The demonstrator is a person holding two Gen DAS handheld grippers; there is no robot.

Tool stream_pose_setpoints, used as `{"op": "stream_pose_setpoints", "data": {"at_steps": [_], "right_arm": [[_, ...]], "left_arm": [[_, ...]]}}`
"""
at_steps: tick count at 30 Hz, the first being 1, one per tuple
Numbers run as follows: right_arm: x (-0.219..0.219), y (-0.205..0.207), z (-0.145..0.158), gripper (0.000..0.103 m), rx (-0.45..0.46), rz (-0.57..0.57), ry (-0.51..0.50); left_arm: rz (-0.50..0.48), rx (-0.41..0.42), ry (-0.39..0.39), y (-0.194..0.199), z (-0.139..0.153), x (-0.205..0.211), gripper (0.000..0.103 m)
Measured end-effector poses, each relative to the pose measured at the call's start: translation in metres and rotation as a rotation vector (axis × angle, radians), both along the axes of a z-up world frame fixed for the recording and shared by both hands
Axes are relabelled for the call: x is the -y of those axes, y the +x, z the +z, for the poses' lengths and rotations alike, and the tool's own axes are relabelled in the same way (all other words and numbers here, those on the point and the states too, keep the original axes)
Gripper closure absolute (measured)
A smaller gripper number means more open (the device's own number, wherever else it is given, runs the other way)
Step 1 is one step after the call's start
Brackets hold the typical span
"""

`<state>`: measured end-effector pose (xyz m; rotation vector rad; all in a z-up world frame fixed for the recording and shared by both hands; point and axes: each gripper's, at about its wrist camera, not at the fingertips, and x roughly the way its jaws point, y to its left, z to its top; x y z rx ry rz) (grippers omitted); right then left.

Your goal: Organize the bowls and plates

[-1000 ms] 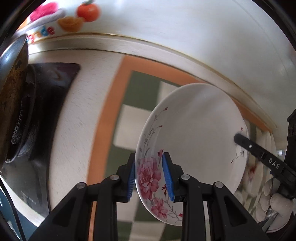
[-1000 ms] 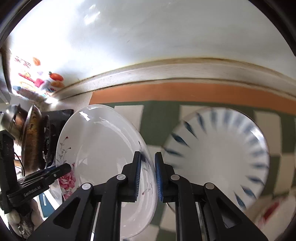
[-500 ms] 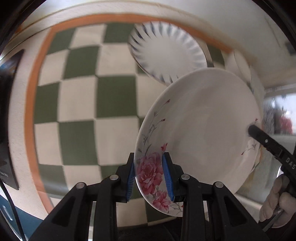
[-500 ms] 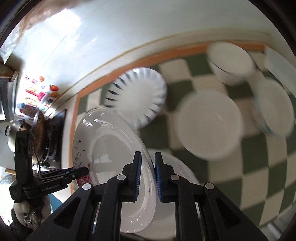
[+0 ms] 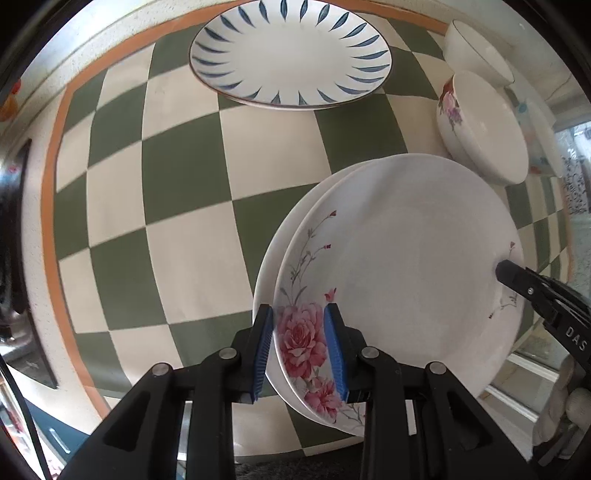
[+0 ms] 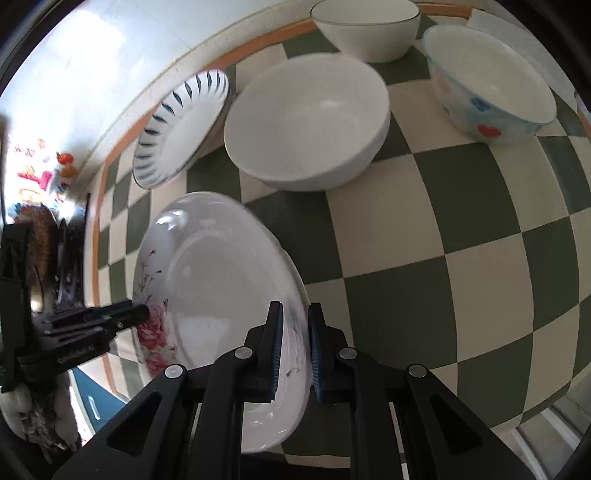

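A white plate with pink roses (image 5: 406, 266) is held between both grippers over the green-and-cream checked mat (image 5: 177, 177). My left gripper (image 5: 299, 347) is shut on its rose-painted rim. My right gripper (image 6: 295, 347) is shut on the opposite rim of the same plate (image 6: 221, 295). In the left wrist view a second white rim (image 5: 266, 288) shows just beneath the held plate. A blue-leaf plate (image 5: 291, 55) lies at the far side. Three bowls stand to the right: a big white floral one (image 6: 306, 122), a small white one (image 6: 365, 26), and a blue-tinted one with hearts (image 6: 491, 81).
A dark stove with a pan (image 6: 48, 251) stands left of the mat. A white tiled wall (image 6: 122, 55) with fruit stickers runs behind. The counter's front edge (image 5: 258, 454) lies close below the grippers.
Both grippers have swung with the rose plate from beside the stove to the right and tipped down over the mat. The blue-leaf plate and the bowls have come into view.
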<state>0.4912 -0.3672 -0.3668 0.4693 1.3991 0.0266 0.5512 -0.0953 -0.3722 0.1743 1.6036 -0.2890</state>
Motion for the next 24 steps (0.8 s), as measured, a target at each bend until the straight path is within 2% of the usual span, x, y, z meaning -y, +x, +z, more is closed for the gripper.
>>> {"op": "stream_pose_setpoints", "data": {"at_steps": [8, 15, 24], "right_arm": [[-0.004, 0.005, -0.005, 0.088, -0.090, 0.034, -0.033], [-0.009, 0.002, -0.003, 0.088, -0.102, 0.042, -0.032], [-0.011, 0.008, -0.003, 0.088, -0.107, 0.041, -0.033]], "left_arm": [[0.010, 0.015, 0.004, -0.002, 0.004, 0.018, 0.078], [0.024, 0.036, 0.029, -0.015, 0.008, 0.009, 0.078], [0.049, 0.022, 0.019, -0.019, 0.003, 0.017, 0.078]]}}
